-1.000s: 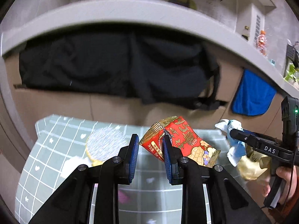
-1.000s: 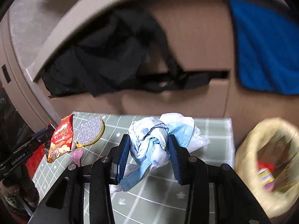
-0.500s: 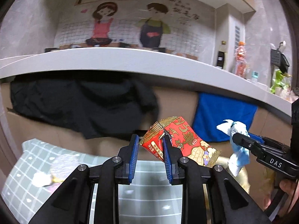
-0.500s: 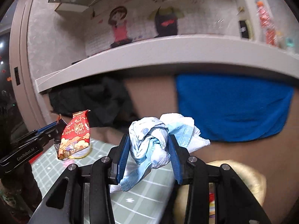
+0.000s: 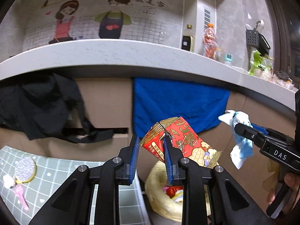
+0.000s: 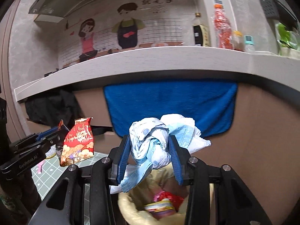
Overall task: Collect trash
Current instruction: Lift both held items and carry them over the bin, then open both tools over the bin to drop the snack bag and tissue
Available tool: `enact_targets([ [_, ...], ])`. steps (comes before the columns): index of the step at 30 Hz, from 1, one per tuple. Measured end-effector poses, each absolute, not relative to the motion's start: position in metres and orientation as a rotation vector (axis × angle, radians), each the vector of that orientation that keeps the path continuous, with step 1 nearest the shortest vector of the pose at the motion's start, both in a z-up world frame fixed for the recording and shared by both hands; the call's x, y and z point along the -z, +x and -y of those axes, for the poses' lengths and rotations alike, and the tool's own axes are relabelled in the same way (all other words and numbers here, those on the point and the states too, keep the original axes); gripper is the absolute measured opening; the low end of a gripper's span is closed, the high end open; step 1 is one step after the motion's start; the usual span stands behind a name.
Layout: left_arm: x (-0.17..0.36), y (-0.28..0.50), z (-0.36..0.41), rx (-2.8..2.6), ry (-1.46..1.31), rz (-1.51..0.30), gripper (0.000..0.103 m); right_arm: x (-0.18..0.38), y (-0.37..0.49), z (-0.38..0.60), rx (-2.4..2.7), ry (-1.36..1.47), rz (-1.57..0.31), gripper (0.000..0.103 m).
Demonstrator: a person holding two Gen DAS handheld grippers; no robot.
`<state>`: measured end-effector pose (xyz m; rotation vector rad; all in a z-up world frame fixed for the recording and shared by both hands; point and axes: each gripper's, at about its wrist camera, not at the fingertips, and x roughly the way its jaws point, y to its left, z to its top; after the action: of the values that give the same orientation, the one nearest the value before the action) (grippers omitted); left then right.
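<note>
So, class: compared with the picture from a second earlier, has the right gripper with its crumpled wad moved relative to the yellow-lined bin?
Yes. The right gripper, shut on the crumpled wad, has swung rightward: the yellow-lined bin, formerly far right, now sits directly beneath it.

Home kitchen: range hood (image 6: 61, 1), oil bottle (image 5: 187, 38)

Pretty dim indoor light in both views, warm-grey overall, with black vignette corners from the fisheye. The counter (image 5: 131, 54) bows hard into an arc and casts a deep shadow underneath, so the black cloth (image 5: 37, 108) is just a dark blob with no detail. The blue towel (image 6: 168, 101) looks soft and smeared in the right view, sharper in the left. The mat (image 5: 56, 170) at the left edge is stretched and slightly blurry. The bin (image 6: 131, 210) is fuzzy too. No harsh glare anywhere.
</note>
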<state>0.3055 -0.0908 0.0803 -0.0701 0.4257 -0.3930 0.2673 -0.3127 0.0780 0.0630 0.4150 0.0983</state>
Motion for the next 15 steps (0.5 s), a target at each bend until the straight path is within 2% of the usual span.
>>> enact_targets([
  [15, -0.038, 0.331, 0.134, 0.448, -0.063, -0.536, 0.026, -0.037, 0.285, 0.344, -0.076, 0.086, -0.482, 0.039],
])
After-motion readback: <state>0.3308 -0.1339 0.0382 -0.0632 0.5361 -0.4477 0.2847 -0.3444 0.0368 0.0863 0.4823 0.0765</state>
